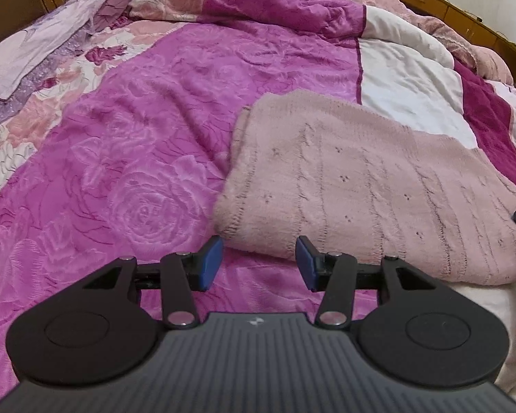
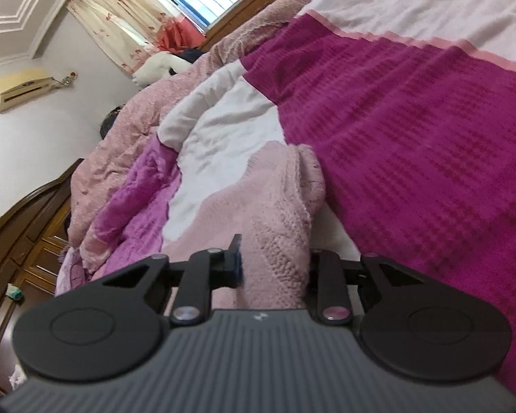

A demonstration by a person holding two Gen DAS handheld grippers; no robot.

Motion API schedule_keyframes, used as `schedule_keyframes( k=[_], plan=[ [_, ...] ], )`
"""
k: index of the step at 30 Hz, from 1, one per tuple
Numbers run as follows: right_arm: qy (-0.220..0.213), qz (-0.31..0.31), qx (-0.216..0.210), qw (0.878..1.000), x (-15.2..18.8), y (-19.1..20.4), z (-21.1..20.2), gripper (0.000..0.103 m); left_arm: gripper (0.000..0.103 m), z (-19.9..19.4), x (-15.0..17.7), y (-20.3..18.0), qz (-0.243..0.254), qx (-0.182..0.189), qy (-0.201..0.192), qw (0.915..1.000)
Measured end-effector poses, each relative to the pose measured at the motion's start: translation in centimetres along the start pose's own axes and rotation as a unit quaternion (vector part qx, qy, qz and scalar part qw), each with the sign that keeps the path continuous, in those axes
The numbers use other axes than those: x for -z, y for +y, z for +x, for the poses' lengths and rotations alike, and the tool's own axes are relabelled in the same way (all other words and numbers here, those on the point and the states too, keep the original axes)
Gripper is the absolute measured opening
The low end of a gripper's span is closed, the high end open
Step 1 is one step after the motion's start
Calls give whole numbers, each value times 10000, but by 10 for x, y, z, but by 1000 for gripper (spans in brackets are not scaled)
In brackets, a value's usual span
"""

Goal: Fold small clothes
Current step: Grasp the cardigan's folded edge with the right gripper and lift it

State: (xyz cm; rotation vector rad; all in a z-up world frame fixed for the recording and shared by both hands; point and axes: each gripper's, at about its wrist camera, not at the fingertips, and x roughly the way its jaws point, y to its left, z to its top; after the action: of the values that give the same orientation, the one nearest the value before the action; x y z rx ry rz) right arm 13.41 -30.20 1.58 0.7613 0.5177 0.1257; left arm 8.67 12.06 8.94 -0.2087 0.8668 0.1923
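Two grippers work on one pink knitted sweater (image 1: 361, 186), which lies folded flat on the magenta bedspread (image 1: 148, 130) and fills the centre and right of the left wrist view. The left gripper (image 1: 259, 263) sits at the lower middle of that frame with its blue pads (image 1: 211, 261) standing apart and nothing between them; it hovers just in front of the sweater's near left corner, probably placed there to catch that edge for the next fold. In the right wrist view the right gripper (image 2: 275, 268) at the lower centre is closed tightly on a bunched ridge of the sweater (image 2: 282, 213), which rises between the fingers and runs up toward mid-frame. That pinch likely serves to lift the side so it can be carried across. A white patch of quilt (image 2: 223, 130) lies beyond it.
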Motion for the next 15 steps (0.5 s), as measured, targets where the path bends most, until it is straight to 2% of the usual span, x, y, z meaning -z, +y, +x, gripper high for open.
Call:
schedule_keyframes(
  k=[4, 15],
  plan=[
    [-42, -33, -126, 9999, -7, 17, -2, 27, 55, -11, -4, 12, -59, -40, -73, 9999],
    [-23, -957, -328, 9949, -9, 96, 0, 26, 55, -18, -15, 36, 43, -154, -65, 9999]
  ],
)
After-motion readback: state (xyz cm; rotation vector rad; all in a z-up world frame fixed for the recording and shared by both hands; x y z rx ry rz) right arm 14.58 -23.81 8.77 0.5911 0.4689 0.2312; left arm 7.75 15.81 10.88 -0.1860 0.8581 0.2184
